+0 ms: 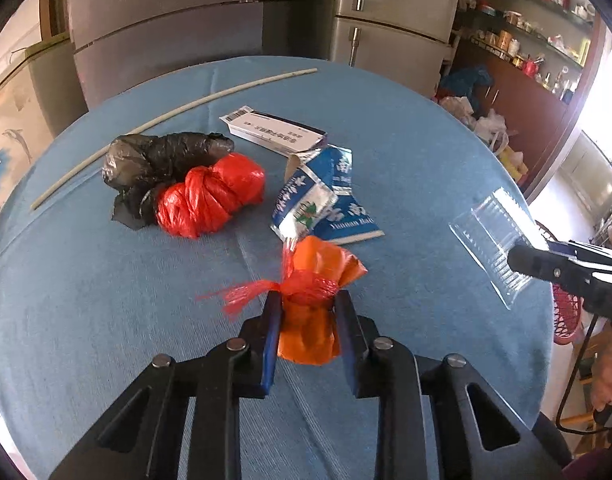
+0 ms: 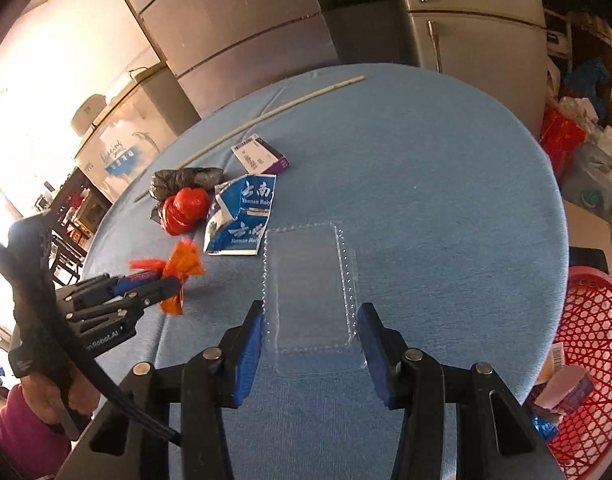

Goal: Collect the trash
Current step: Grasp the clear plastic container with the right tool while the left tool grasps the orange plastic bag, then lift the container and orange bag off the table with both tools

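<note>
Blue-padded left tongs are clamped on the orange bag just above the worktop; right tongs pinch the clear tray. Lift both straight up, grips firm, then carry them over the red basket

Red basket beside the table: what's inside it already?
In the red basket, a pale crumpled carton and a shiny blue wrapper show near the table edge. The table and the picture's edge hide the rest of it.
</note>
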`<action>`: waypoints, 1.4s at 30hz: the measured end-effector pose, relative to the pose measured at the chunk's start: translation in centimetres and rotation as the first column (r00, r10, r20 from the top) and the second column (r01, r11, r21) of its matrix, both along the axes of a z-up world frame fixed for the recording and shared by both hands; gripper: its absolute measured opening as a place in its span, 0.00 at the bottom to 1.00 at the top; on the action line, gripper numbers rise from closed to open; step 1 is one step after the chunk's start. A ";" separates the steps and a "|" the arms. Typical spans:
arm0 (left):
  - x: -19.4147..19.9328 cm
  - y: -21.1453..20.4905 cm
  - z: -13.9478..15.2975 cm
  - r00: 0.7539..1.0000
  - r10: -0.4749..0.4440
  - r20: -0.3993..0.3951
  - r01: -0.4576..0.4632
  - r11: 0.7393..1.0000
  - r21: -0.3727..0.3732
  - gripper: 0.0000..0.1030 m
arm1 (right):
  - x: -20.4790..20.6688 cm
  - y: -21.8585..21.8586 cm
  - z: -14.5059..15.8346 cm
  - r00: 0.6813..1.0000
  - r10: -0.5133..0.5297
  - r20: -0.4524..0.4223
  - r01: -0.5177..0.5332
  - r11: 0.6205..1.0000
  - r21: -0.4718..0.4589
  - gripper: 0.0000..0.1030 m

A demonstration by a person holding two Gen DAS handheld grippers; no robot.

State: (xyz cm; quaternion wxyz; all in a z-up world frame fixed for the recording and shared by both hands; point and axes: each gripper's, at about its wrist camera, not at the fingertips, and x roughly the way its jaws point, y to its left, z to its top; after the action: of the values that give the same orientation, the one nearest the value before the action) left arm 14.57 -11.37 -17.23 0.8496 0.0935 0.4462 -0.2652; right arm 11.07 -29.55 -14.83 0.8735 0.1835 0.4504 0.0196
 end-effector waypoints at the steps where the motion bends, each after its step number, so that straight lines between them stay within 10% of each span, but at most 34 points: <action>1: -0.4 0.0 0.0 1.000 0.006 0.006 -0.006 1.000 0.004 0.27 | -0.1 0.0 0.1 1.000 -0.001 0.003 0.001 1.000 0.002 0.48; 23: -5.4 0.7 7.1 0.984 0.134 0.115 -0.126 0.989 -0.071 0.27 | -2.9 0.5 3.9 0.994 0.009 0.111 -0.005 0.999 -0.043 0.48; 42: -8.7 -5.0 11.9 0.970 0.055 0.237 -0.054 0.998 -0.014 0.27 | -6.3 -3.7 7.1 0.975 -0.073 0.208 0.076 0.997 -0.004 0.48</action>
State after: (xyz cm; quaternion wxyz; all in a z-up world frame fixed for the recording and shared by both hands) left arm 5.85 -16.42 -5.33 0.9042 0.1092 0.3428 -0.2303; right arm 4.82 -33.21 -7.74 0.9169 0.1921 0.3498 0.0033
